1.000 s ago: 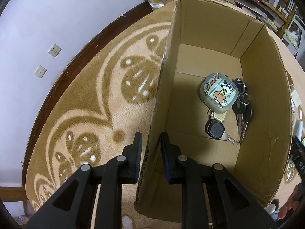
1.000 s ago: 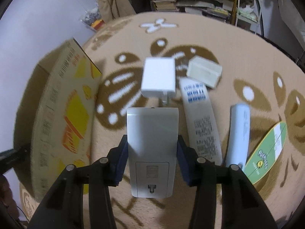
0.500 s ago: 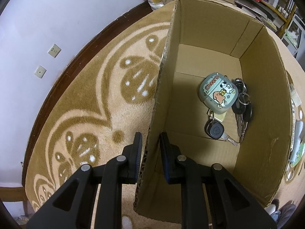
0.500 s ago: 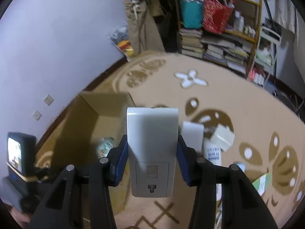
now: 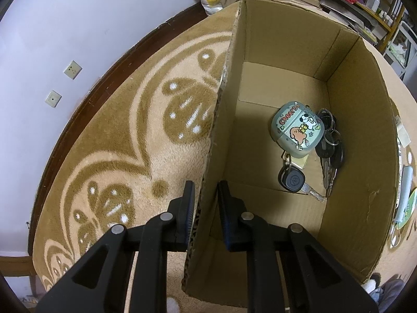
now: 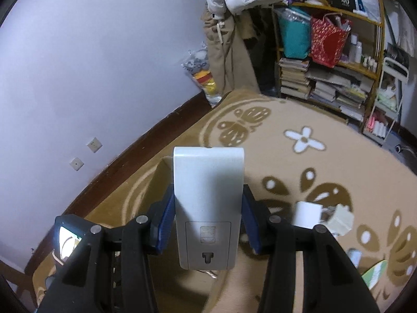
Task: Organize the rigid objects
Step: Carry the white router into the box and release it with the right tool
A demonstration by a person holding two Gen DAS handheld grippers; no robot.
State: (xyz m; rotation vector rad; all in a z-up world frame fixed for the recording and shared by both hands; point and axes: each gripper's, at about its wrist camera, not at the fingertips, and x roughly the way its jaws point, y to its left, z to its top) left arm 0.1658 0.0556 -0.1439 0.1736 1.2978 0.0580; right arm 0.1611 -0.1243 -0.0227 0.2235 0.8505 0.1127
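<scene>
My left gripper [image 5: 204,203] is shut on the near left wall of an open cardboard box [image 5: 224,109], one finger outside and one inside. On the box floor lie a pale green earbud case [image 5: 295,131] with cartoon stickers and a bunch of keys [image 5: 327,154] with a black car key [image 5: 293,180]. My right gripper [image 6: 207,217] is shut on a white remote control [image 6: 207,203], held up in the air with its back side facing the camera. Most of the box is hidden behind the remote in the right wrist view.
A white box [image 6: 307,215], a cream box [image 6: 340,220] and a green board [image 6: 374,275] lie on the patterned carpet [image 6: 325,156] at right. Bookshelves [image 6: 331,78] and hanging clothes line the far wall. A pale tube [image 5: 404,187] lies beyond the box's right wall.
My right gripper has lifted the white remote off the carpet and swung left toward the box, so the view tilted up to the wall and shelves. The left gripper kept still on the box wall.
</scene>
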